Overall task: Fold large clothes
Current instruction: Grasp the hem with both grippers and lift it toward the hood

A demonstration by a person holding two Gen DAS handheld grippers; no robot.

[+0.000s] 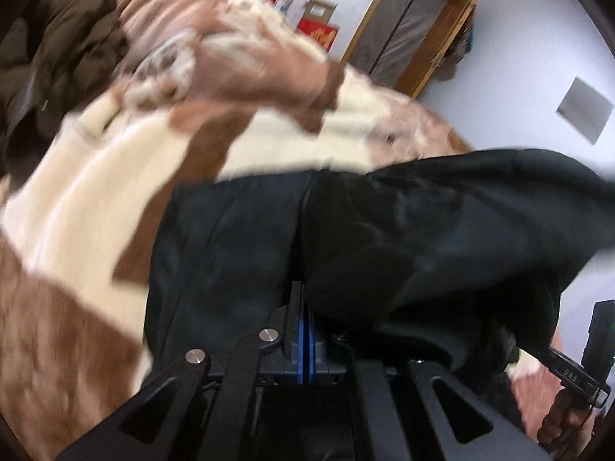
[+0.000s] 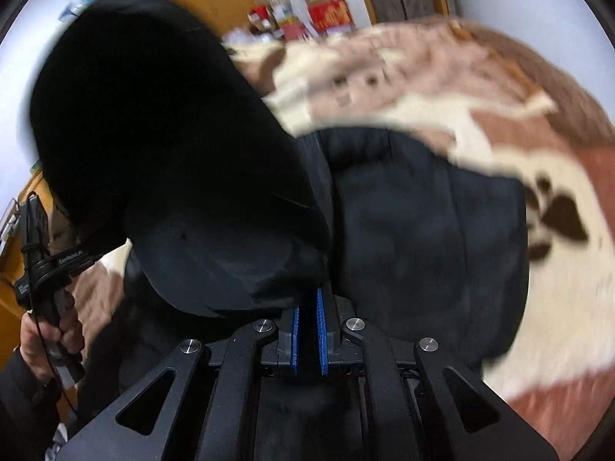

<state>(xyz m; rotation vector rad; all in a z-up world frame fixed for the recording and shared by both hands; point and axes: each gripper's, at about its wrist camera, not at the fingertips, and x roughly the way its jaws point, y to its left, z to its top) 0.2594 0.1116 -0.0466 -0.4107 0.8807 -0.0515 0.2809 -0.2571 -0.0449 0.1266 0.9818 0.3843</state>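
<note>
A large black garment (image 1: 442, 230) lies across a brown-and-cream blanket (image 1: 88, 199) on a bed. My left gripper (image 1: 307, 192) is shut, its blue pads pressed together, and the dark cloth bunches up over its right side. In the right wrist view the same black garment (image 2: 161, 123) rises in a tall fold to the left. My right gripper (image 2: 317, 153) is shut on the cloth's edge, with a thin gap between its blue pads. Each view shows the other gripper in a person's hand: the right one (image 1: 576, 376) and the left one (image 2: 42, 261). Both views are blurred.
A brown coat (image 1: 57, 57) lies heaped at the far left of the bed. Beyond the bed stand red boxes (image 1: 319, 30), a wooden door frame (image 1: 415, 30) and a white wall. The patterned blanket (image 2: 538, 199) stretches out to the right.
</note>
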